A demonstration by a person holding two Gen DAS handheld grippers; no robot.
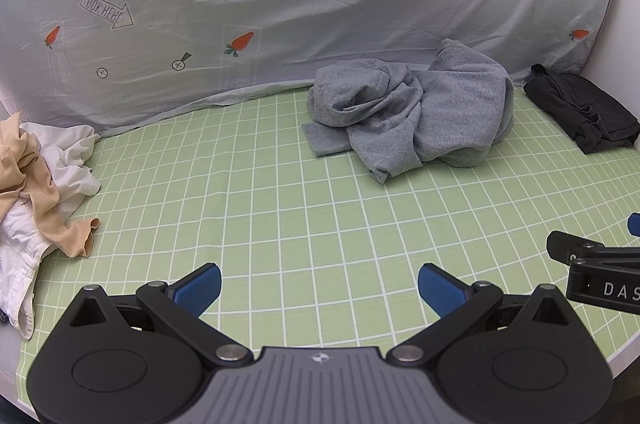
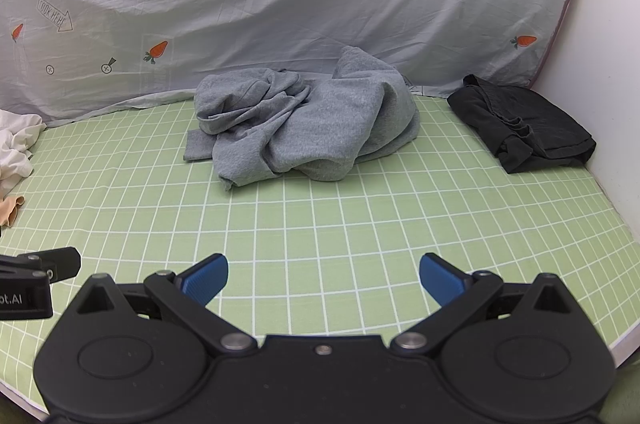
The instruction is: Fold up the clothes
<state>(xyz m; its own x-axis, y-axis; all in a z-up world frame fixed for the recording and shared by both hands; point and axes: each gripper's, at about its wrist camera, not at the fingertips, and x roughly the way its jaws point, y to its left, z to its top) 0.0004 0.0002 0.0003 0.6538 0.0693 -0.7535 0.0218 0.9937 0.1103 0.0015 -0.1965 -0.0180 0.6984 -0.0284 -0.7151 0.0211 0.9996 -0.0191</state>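
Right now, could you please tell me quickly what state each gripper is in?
Left gripper: open, holding nothing, above the green checked sheet.
Right gripper: open, holding nothing, short of the crumpled grey garment.

Left gripper [image 1: 319, 288]: jaws spread wide, nothing held. Right gripper [image 2: 323, 278], at its 3 o'clock: likewise wide, nothing held.

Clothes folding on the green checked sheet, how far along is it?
Done: only the black garment looks folded, at the right. In hand: nothing; left gripper and right gripper both open and empty. Left: the crumpled grey sweatshirt and the white and beige pile.
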